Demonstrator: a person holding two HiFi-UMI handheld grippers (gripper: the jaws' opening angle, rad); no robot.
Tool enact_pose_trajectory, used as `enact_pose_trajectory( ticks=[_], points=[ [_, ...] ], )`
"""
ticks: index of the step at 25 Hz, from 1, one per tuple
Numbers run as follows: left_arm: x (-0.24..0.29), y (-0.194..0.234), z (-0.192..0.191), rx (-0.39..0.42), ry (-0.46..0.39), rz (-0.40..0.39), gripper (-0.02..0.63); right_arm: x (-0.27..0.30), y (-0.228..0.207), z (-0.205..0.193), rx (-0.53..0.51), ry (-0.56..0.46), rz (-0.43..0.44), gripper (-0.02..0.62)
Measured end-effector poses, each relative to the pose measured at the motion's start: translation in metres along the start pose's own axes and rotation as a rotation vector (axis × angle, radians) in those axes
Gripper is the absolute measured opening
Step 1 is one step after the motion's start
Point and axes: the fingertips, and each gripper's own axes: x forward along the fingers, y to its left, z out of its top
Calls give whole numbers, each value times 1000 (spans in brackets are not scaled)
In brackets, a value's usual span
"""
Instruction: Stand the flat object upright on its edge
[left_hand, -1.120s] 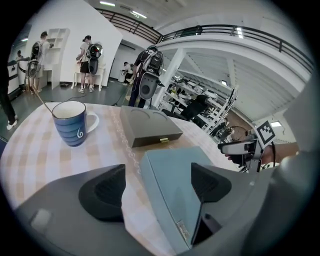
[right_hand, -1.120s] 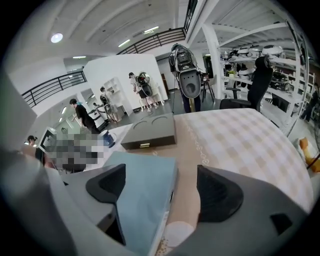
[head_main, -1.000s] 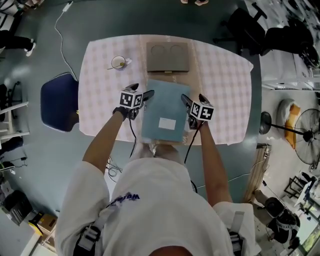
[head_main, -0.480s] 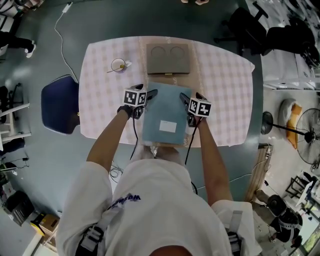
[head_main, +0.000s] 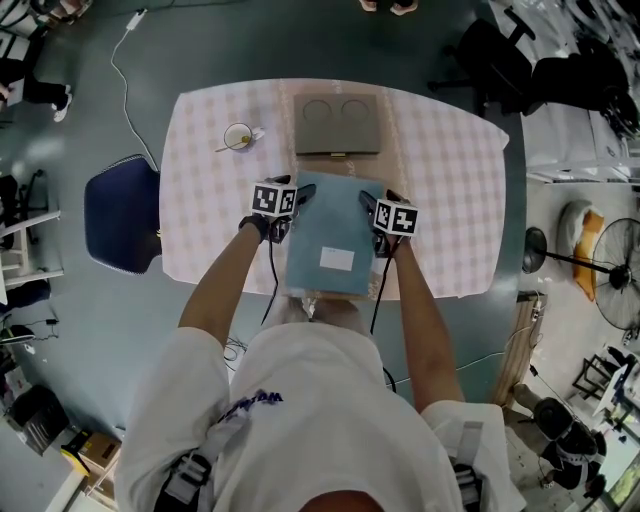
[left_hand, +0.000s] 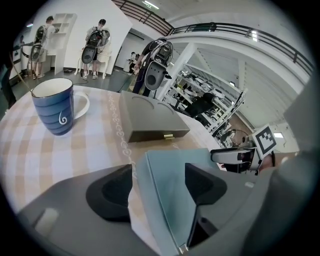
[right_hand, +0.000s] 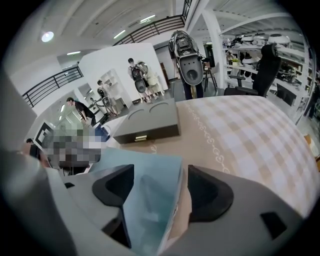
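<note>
Left tool (head_main: 300, 192) and right tool (head_main: 368, 203) tilt down, jaws just closing astride flat object (head_main: 335, 228).

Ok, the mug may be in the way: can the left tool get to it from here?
Probably yes: bare cloth lies between the left tool and the mug. But its jaws, just closing, straddle the flat blue object, so it must back off first.

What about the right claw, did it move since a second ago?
Yes. The right claw slid inward, nearer the grey box; its jaws have just been closing, with the blue folder between them.
</note>
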Motion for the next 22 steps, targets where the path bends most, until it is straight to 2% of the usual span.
enact_pose_trajectory(
  ticks=[8, 12, 15, 22],
  points=[
    [2, 6, -3, 2, 14, 8, 308, 4, -5, -4, 12, 13, -13, 316],
    [4, 2, -8, -4, 24, 2, 297, 4, -2, -10, 10, 30, -5, 284],
    [6, -5, -8, -10, 25, -12, 243, 4, -1, -10, 18, 33, 4, 264],
    [6, -7, -6, -34, 16, 14, 238, 4, 0, -8, 37, 24, -5, 259]
  ],
)
